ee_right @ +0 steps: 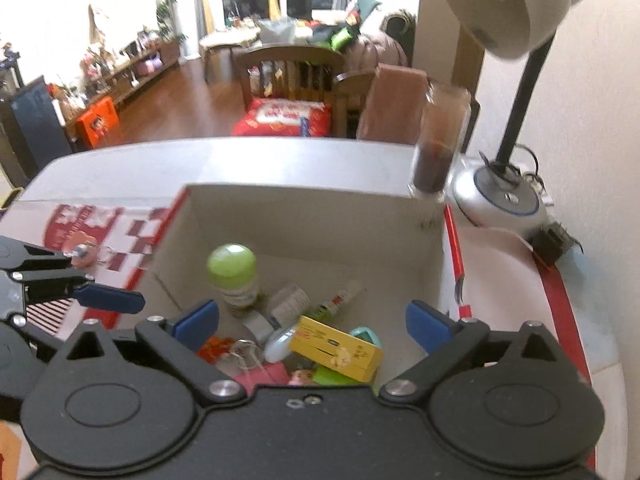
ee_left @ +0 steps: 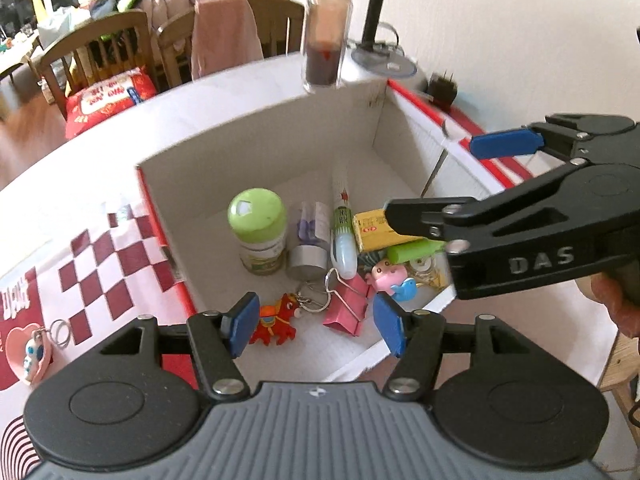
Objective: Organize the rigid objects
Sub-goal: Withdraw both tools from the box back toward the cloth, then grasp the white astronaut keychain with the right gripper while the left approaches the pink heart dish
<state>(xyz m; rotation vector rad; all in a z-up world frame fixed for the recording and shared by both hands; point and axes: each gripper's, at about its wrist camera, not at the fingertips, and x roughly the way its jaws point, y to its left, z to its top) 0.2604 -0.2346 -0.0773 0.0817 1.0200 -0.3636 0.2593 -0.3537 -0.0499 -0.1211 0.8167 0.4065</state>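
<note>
An open white box holds several small things: a green-capped jar, a yellow carton, a glue stick, a pink binder clip, a red horse keyring and small toys. My left gripper is open and empty above the box's near edge. My right gripper is open and empty over the box; it also shows in the left wrist view. A clear jar of brown contents is at the box's far corner.
A desk lamp stands behind the box by the wall. A pink heart keyring lies on the left box flap. Wooden chairs and a red sack stand beyond the table.
</note>
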